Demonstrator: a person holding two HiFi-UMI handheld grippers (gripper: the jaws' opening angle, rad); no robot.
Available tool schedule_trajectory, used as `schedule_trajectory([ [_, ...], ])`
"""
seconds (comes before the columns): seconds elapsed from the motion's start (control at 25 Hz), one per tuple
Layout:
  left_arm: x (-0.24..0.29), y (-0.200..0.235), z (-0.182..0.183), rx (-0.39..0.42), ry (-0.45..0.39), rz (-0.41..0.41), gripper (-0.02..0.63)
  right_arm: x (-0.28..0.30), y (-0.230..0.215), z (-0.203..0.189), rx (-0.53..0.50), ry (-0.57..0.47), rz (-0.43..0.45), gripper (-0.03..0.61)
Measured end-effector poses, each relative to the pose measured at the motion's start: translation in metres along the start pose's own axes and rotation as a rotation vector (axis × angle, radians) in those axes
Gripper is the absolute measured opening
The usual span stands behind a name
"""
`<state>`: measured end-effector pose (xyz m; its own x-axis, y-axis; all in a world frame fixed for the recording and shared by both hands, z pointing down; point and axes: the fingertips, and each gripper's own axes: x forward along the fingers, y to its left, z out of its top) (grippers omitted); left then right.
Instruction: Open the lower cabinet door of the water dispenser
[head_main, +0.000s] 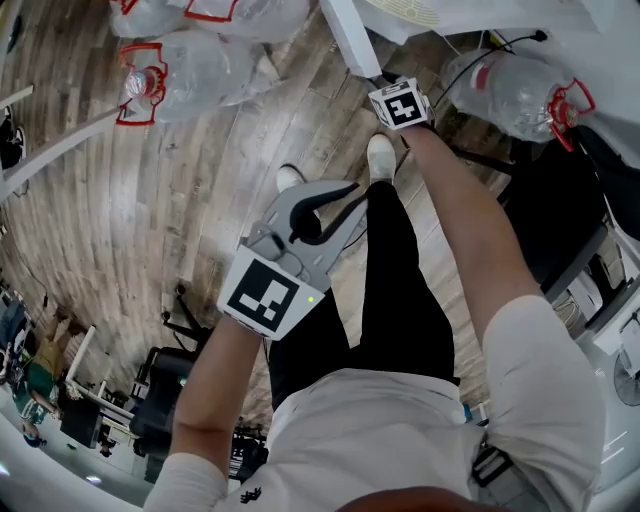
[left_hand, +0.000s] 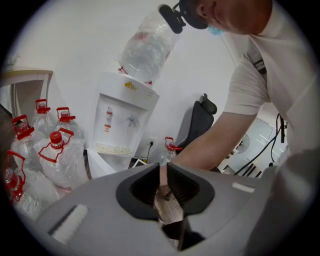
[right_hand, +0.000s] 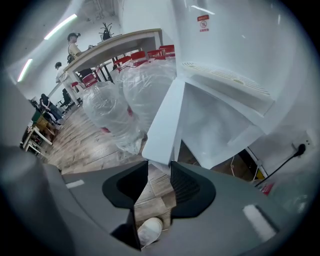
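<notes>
Right tool (right_hand: 160, 167): its jaws are standing wide apart and gripping nothing. The lower free edge of the cabinet door (right_hand: 162, 120) is sitting right at the mouth of the jaws; whether it is touching a pad cannot be told. The door is hanging swung open from the water dispenser (right_hand: 225, 45), which is filling the upper right of the right gripper view. Below the jaws, a white shoe (right_hand: 149, 231) is resting on the wooden floor (right_hand: 85, 145).

Left tool (left_hand: 163, 169): its jaws are standing only narrowly apart and holding nothing. It is hovering well back from the dispenser, which is appearing at centre left of the left gripper view with an inverted bottle (left_hand: 147, 50) on top. The person's forearm (left_hand: 210, 140) is reaching across between this tool and the door.

Surroundings: clear water bottles (right_hand: 125, 95) with red caps are crowding the floor just left of the door, and a dark office chair (left_hand: 200, 120) is standing to the dispenser's right.
</notes>
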<state>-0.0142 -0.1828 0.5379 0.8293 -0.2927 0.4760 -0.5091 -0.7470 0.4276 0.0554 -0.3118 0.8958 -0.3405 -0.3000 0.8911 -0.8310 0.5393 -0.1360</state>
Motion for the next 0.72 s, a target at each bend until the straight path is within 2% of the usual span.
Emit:
schedule_trajectory([
  [0.72, -0.117, 0.056, -0.038, -0.076, -0.105, 0.087, 0.091, 0.042, 0.115, 0.053, -0.098, 0.034, 0.037, 0.103],
])
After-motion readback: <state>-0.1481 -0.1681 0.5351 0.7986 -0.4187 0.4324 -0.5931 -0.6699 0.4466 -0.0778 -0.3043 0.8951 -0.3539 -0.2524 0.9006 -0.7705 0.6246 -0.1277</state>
